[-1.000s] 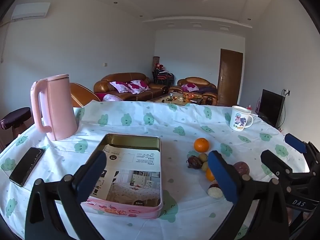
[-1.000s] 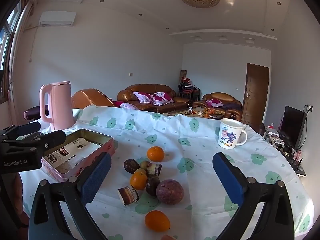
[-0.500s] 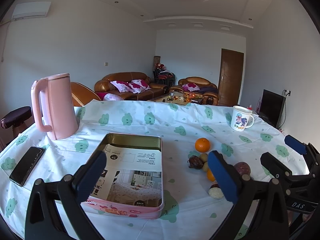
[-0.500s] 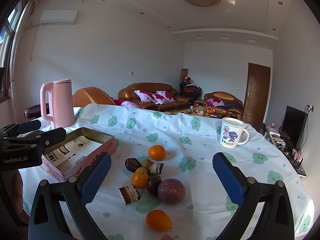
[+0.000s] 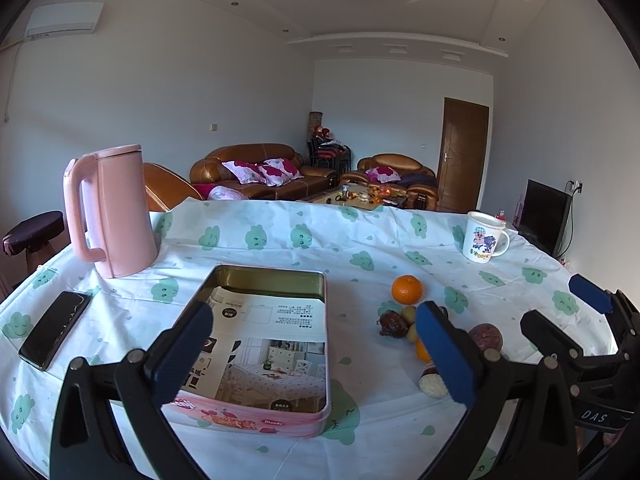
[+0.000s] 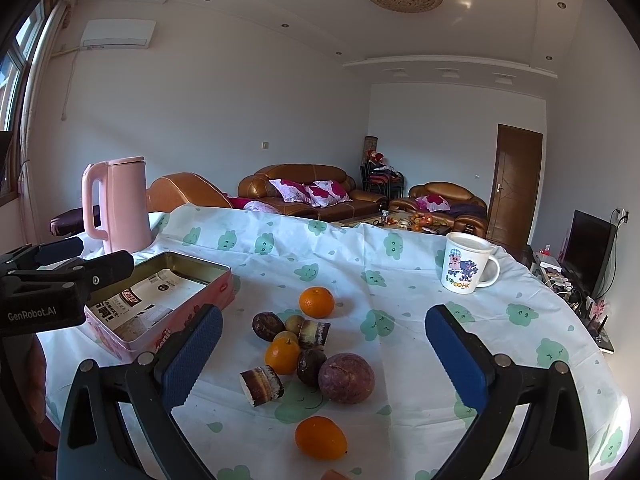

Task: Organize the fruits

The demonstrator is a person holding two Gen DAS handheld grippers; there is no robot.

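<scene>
Little has changed in the last second: my left gripper [image 5: 314,350] and right gripper [image 6: 324,354] still hover released, fruits [image 6: 308,344] clustered mid-frame on the counter [image 6: 400,280], tin [image 5: 264,344] unfilled; sorting not begun.

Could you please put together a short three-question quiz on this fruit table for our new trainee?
1. True or false: the pink tin already holds fruit.
2. Multiple choice: the cartoon mug stands A) inside the tin, B) on the tablecloth beyond the fruit pile, C) beside the pink kettle.
3. Fill in: both the left tongs and the right tongs are ____ and hold nothing.

Key
1. False: only printed paper lies in it; the fruit, such as the round orange, sits on the cloth.
2. B
3. open
</scene>
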